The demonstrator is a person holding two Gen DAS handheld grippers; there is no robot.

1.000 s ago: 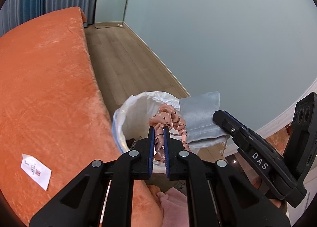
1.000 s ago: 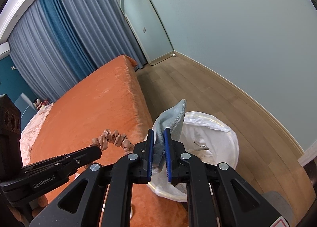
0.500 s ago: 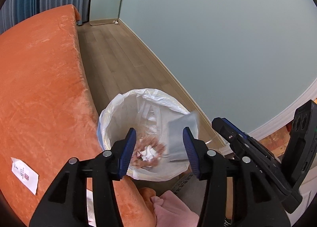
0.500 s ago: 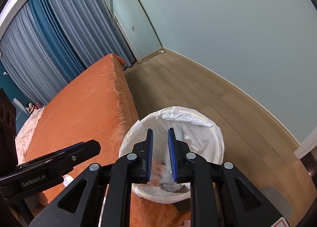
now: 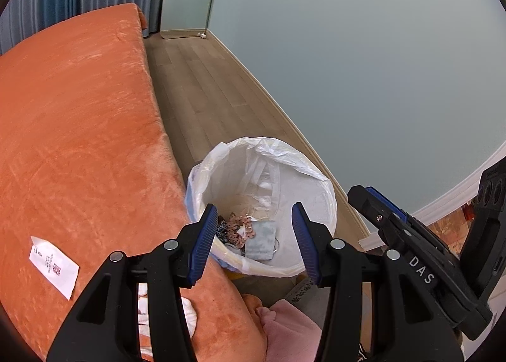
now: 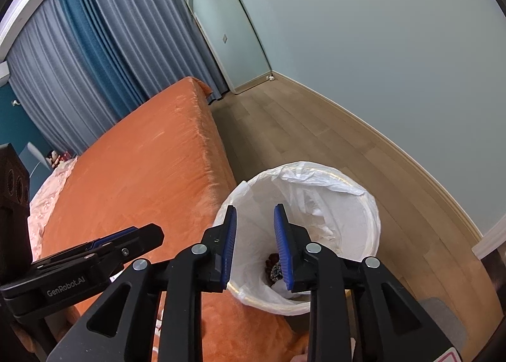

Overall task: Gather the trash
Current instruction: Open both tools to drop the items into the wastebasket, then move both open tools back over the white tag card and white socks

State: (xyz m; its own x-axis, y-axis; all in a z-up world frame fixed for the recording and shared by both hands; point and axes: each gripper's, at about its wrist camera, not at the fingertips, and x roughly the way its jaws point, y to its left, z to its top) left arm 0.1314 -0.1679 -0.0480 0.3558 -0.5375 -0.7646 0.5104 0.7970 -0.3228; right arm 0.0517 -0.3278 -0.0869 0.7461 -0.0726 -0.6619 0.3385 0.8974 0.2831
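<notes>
A round bin with a white bag liner (image 5: 303, 172) (image 6: 363, 203) stands on the wood floor beside the orange bed. Inside lie a pink scrunchie (image 5: 240, 227), a grey face mask (image 5: 261, 240) and other scraps. My left gripper (image 5: 254, 222) is open and empty above the bin's near rim. My right gripper (image 6: 254, 222) is open and empty over the bin; it also shows at the right of the left wrist view (image 5: 411, 235). A white paper tag (image 5: 53, 262) lies on the bed to the left.
The orange bed (image 5: 72, 140) (image 6: 142, 165) fills the left side. Wood floor (image 6: 300, 127) runs between bed and pale blue wall. A mirror (image 6: 227, 29) leans by blue curtains (image 6: 79, 55). Pink fabric (image 5: 291, 330) lies below the bin.
Both grippers opened. The pink scrunchie left the left gripper and the grey mask left the right gripper; both now lie in the bin.
</notes>
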